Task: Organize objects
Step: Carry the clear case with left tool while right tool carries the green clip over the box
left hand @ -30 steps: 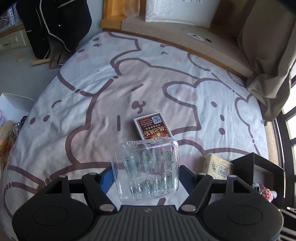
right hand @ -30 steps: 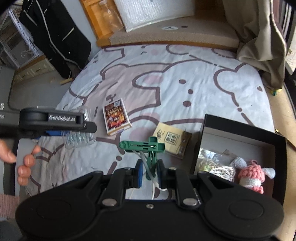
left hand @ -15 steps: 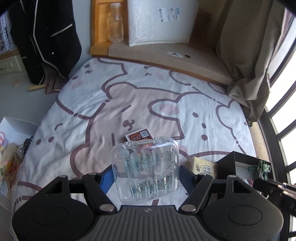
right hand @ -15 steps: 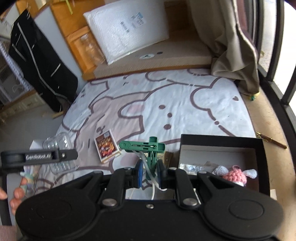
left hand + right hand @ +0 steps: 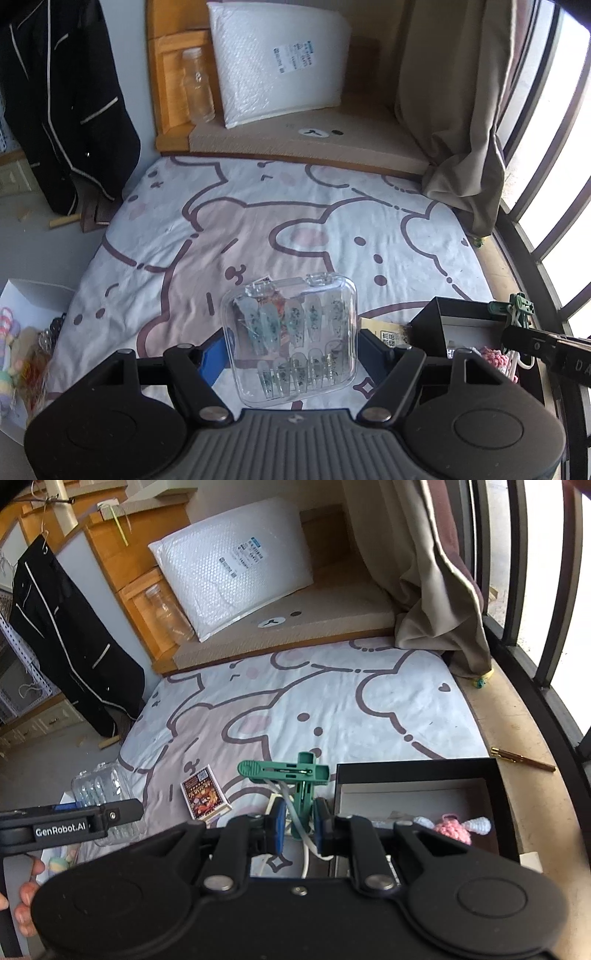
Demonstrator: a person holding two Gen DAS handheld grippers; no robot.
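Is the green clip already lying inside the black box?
No. In the right wrist view the green clip is clamped between the right gripper pads, outside the black box.

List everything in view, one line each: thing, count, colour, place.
Clear plastic case of press-on nails: one, transparent, in the left gripper.
Green plastic clip with white cord: one, green, in the right gripper.
Card pack: one, red-brown, on the bedsheet.
Small kraft box: one, tan, beside the black box.
Black open box: one, black, bed's right edge.
Crochet toy: one, pink, inside the black box.
Padded mailer: one, white, on the ledge.
Left gripper: shut on case.
Right gripper: shut on clip.
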